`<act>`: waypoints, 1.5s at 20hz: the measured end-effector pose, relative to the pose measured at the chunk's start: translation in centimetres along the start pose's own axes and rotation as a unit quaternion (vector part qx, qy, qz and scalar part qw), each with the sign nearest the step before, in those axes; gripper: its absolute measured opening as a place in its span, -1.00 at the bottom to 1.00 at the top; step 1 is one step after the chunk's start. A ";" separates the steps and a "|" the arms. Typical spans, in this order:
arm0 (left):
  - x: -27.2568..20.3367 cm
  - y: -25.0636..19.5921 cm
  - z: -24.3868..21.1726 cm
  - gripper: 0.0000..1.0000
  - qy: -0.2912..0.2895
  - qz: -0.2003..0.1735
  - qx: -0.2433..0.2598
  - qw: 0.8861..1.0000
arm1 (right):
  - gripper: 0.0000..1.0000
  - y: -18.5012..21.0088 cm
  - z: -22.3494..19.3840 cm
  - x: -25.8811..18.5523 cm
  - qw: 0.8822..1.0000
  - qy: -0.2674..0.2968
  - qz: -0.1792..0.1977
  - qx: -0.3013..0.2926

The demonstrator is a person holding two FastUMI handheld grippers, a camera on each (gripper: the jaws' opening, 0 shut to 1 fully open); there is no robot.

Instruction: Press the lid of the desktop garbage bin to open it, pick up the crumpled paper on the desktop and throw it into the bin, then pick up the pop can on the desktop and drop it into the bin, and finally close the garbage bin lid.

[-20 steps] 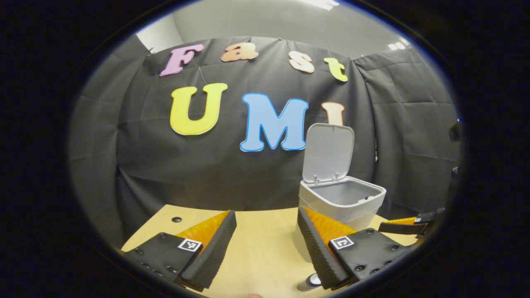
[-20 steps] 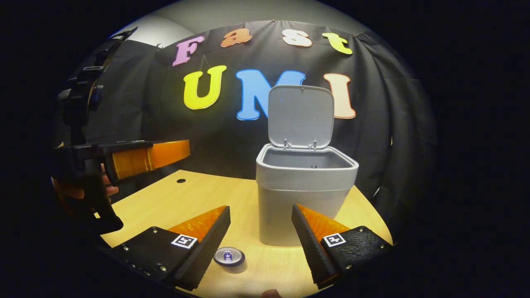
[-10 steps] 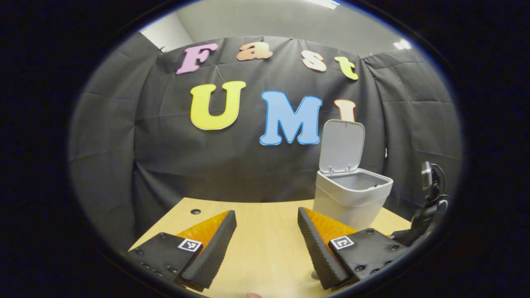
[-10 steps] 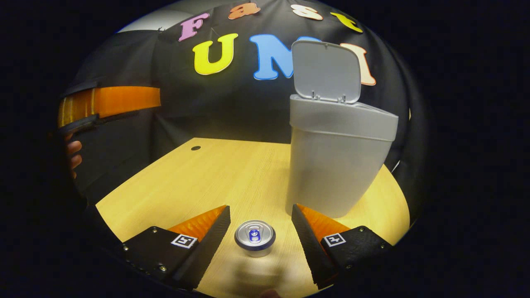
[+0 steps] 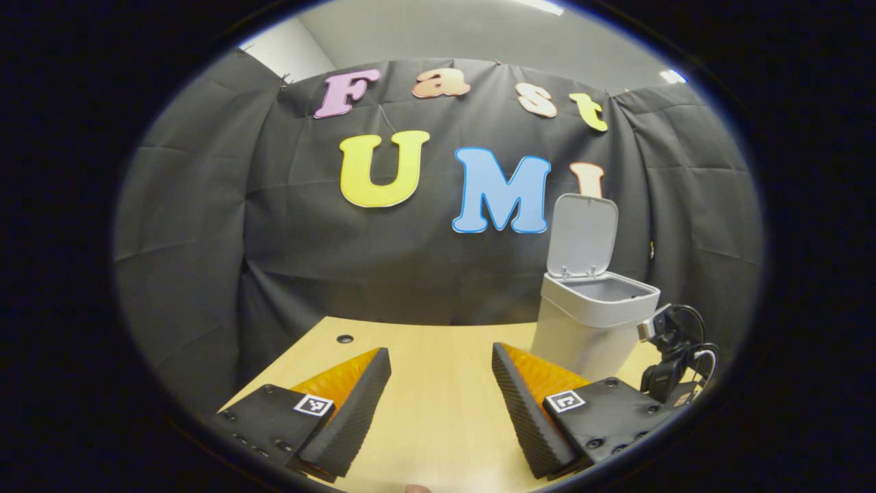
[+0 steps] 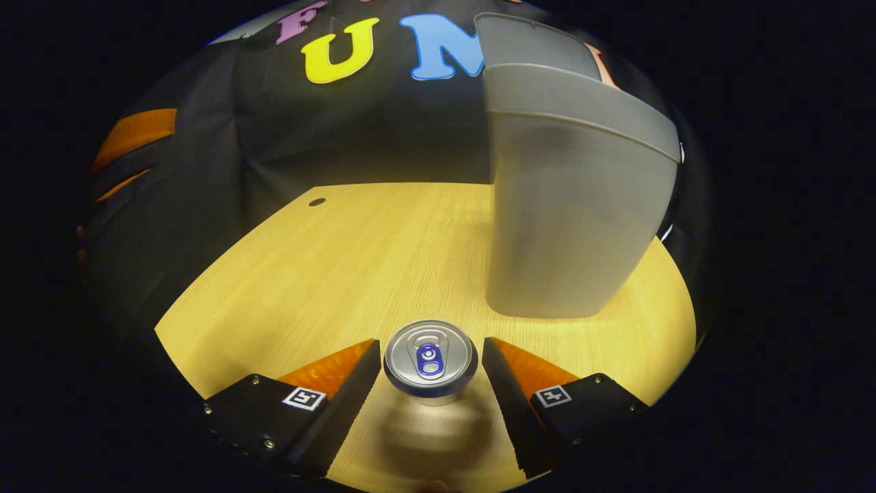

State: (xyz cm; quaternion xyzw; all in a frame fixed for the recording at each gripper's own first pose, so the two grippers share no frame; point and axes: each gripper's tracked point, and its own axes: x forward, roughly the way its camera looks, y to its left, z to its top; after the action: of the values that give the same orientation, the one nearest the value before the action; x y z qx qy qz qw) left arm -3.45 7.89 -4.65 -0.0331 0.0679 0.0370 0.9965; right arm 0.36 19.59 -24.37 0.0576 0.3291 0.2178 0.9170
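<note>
The pop can [image 6: 430,359] stands upright on the wooden desktop [image 6: 356,260], its silver top with a blue tab facing up. My right gripper [image 6: 431,359] is open around it, one finger on each side with small gaps to the can. The grey garbage bin [image 6: 571,205] rises just behind and to the right of the can. In the left gripper view the bin [image 5: 594,322] stands at the right with its lid [image 5: 582,233] raised upright. My left gripper [image 5: 441,383] hangs open over the desktop [image 5: 438,383], holding nothing. The other gripper [image 5: 674,359] sits low beside the bin.
A small dark hole [image 6: 317,202] marks the desktop's far left corner. The black cloth wall closes the back of the booth right behind the bin. Part of the other gripper [image 6: 130,147] hangs at the left edge of the right gripper view.
My right gripper has dropped lower and moved forward, so the can now sits between its fingers. My left gripper has pulled back and leftward, away from the bin.
</note>
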 end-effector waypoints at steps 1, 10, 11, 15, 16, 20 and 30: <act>-0.2 0.0 -0.1 0.97 0.001 0.001 0.003 1.000 | 0.90 0.0 -0.4 0.3 1.000 0.005 0.000 0.002; -0.9 0.1 -1.3 0.90 0.014 0.008 -0.005 1.000 | 0.73 -0.7 -1.0 0.9 1.000 0.019 0.002 -0.001; -0.7 0.0 -1.2 0.92 0.014 0.009 -0.007 1.000 | 0.72 -0.8 -1.0 0.7 1.000 0.020 0.000 -0.007; -0.8 -0.3 -1.0 0.94 0.010 0.012 -0.008 1.000 | 0.79 -0.7 -0.6 0.0 1.000 0.014 0.006 -0.024; -0.8 -0.4 -1.0 0.96 0.008 0.012 -0.008 1.000 | 0.62 -0.8 -0.3 -0.5 1.000 0.009 0.008 -0.025; -0.7 -1.0 -0.8 0.95 0.006 0.009 -0.007 1.000 | 0.62 -0.8 1.8 -3.5 0.999 -0.025 0.012 -0.031; 0.7 -3.0 0.2 0.94 -0.007 -0.012 -0.005 1.000 | 0.61 -2.1 11.7 -10.7 0.988 -0.145 -0.010 -0.046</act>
State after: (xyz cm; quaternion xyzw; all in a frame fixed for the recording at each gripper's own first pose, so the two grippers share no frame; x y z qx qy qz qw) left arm -2.52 4.91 -4.34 -0.0390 0.0599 0.0260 0.9971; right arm 1.10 13.42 -9.60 0.0425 0.1829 0.2126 0.9589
